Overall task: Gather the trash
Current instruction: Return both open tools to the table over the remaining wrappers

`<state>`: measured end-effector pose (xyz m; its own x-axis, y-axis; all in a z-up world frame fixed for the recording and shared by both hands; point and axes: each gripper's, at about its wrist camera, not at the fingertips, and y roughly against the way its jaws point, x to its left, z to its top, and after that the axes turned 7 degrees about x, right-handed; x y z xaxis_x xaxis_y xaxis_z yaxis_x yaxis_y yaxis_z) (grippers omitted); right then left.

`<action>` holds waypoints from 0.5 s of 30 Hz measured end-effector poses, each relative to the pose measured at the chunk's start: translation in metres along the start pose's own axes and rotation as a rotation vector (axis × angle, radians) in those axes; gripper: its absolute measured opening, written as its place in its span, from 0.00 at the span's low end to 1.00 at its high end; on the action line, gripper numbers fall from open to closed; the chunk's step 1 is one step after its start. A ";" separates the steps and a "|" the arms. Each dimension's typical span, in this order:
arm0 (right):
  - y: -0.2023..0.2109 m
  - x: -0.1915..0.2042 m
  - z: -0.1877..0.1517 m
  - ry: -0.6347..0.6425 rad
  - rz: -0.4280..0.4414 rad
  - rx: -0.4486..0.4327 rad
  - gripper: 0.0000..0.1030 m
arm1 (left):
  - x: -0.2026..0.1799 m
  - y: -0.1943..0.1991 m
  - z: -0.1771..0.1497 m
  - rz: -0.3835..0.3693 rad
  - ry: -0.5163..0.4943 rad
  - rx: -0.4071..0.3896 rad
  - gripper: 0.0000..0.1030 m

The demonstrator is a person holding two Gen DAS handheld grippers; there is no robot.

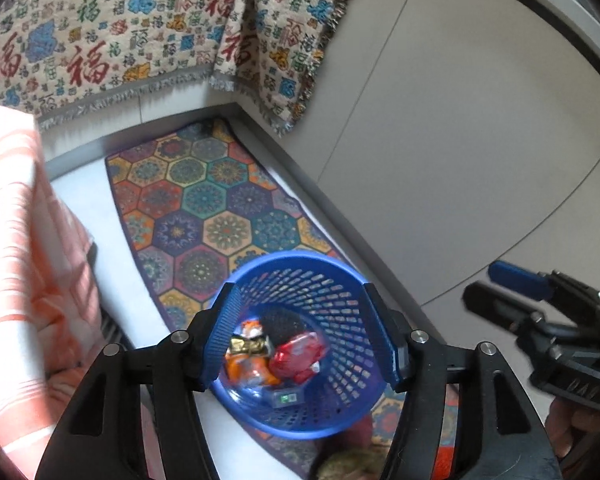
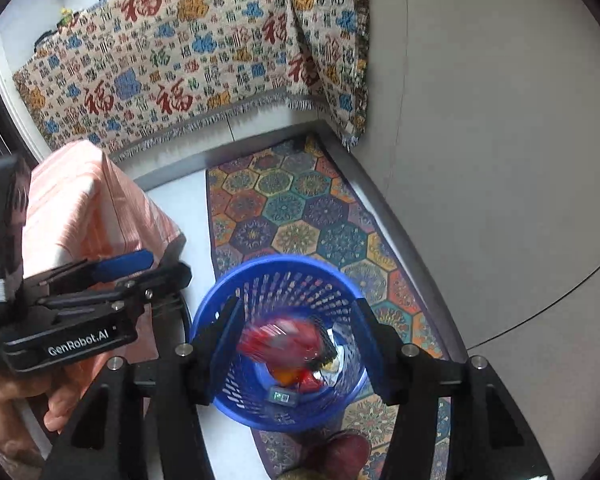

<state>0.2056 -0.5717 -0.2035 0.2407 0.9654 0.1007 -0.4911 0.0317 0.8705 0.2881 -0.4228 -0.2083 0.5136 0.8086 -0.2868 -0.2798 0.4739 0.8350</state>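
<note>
step: trash drop judged | left gripper (image 1: 304,340) and right gripper (image 2: 296,344): jaws parted, nothing gripped | wrappers (image 1: 276,356) seen below both, inside basket (image 1: 340,276) | next: more trash is sought

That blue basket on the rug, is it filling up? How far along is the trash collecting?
Looks well along. The blue basket already holds a red wrapper, an orange wrapper and some darker scraps. Both the left gripper and the right gripper hang open above it with nothing between their fingers; the red wrapper is blurred in the right view, perhaps just dropped. No more trash shows on the patterned rug.
</note>
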 end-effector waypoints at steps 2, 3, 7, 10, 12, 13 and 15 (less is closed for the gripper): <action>0.008 0.001 0.003 -0.004 0.008 -0.029 0.55 | 0.004 0.007 0.000 0.008 0.014 -0.009 0.61; 0.013 0.002 0.003 -0.003 0.013 -0.041 0.55 | 0.006 0.014 -0.001 0.011 0.022 -0.018 0.61; 0.027 0.008 0.005 0.004 0.020 -0.079 0.55 | 0.016 0.049 -0.007 0.018 0.043 -0.058 0.61; 0.036 0.020 0.006 0.025 0.024 -0.103 0.55 | 0.024 0.077 -0.014 0.031 0.062 -0.090 0.65; 0.042 0.031 0.007 0.046 0.031 -0.121 0.55 | 0.034 0.098 -0.024 0.050 0.071 -0.108 0.65; 0.044 0.038 0.008 0.056 0.036 -0.128 0.55 | 0.040 0.105 -0.028 0.065 0.076 -0.111 0.65; 0.050 0.055 0.008 0.086 0.053 -0.138 0.55 | 0.060 0.125 -0.044 0.103 0.105 -0.111 0.66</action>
<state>0.2008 -0.5195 -0.1509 0.1415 0.9851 0.0979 -0.6131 0.0096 0.7899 0.2481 -0.3003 -0.1419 0.3922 0.8838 -0.2549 -0.4168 0.4178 0.8073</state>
